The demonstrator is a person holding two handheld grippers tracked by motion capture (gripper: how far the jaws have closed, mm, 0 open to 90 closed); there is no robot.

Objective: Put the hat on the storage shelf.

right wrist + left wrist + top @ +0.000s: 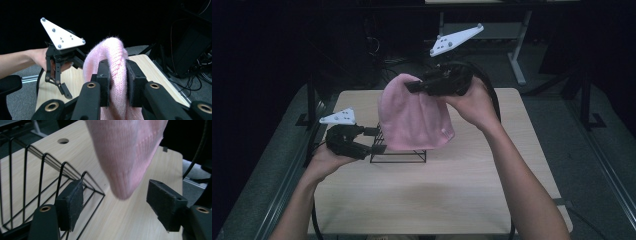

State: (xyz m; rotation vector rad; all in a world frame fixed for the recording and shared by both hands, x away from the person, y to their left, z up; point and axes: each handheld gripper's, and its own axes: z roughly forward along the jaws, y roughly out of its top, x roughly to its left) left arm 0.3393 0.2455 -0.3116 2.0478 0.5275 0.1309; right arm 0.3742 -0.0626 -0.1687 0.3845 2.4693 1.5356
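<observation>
Darkness closes round the pale wooden table (437, 195), with desk legs and cables just visible beyond its far edge. Seen from the high view, my right gripper (414, 87) is raised over the table's far half and its pads are pinched tight on the crown of a pink knit beanie (412, 120); in the right gripper view the wool bulges up between the two black pads. The beanie hangs from that pinch with its long axis running down and slightly toward five o'clock, its ribbed cuff lowest and a small tag near the hem.

My left gripper (378, 140) sits low at about nine o'clock from the hat, jaws spread and empty, just beside a black wire rack (399, 155) standing on the table under the hat. In the left gripper view the cuff's rounded corner (122, 190) dangles at twelve o'clock, ahead of and above the gap between my foam-faced pads, touching neither; the rack's thin bars fan out at ten o'clock. No earlier picture lets me speak of how those jaws got there.

So my left hand is much the nearer one to the free hem, and I judge the next move turns on that: rising slightly to take the cuff.

The hat is soft, fuzzy, limp rib-knit; it will sag and fold. The rack is rigid, thin and open; the table is smooth laminate with a cable hole.
</observation>
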